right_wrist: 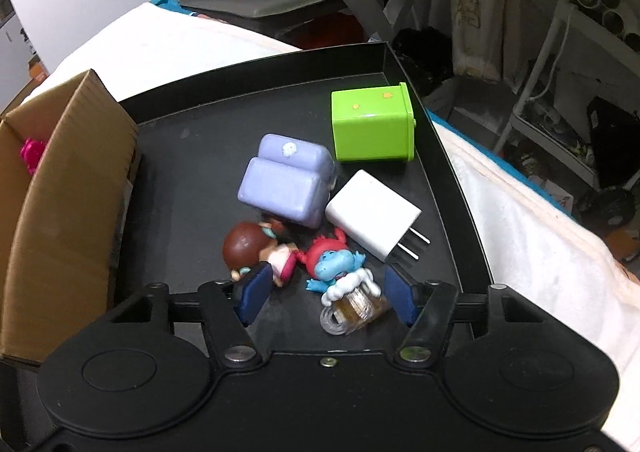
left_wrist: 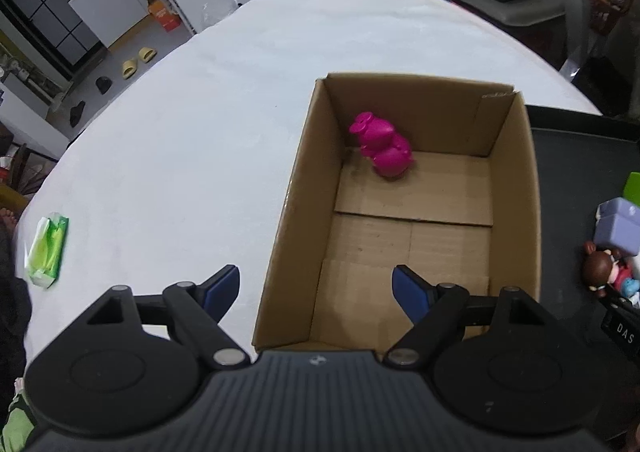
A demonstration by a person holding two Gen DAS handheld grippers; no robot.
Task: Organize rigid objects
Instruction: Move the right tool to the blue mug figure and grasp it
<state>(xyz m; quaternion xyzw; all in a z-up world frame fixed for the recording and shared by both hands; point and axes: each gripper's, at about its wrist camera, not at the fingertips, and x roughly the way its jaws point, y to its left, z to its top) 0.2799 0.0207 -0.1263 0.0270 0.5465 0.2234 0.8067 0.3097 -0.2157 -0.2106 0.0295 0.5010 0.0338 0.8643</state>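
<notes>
Lying between the wide-open right gripper (right_wrist: 326, 292) fingers, the blue-and-red troll figurine (right_wrist: 334, 264) sits nearest; left gripper (left_wrist: 316, 288) gapes empty over the brown cardboard box (left_wrist: 516, 188).

Two wrist cameras, both peering steeply down from close range.

The left wrist view hangs over the near end of the open cardboard box (left_wrist: 416, 212), facing along it across the white table (left_wrist: 180, 140). The right wrist view sits low over the black tray (right_wrist: 192, 140). Both views catch box, tray and toys.
</notes>
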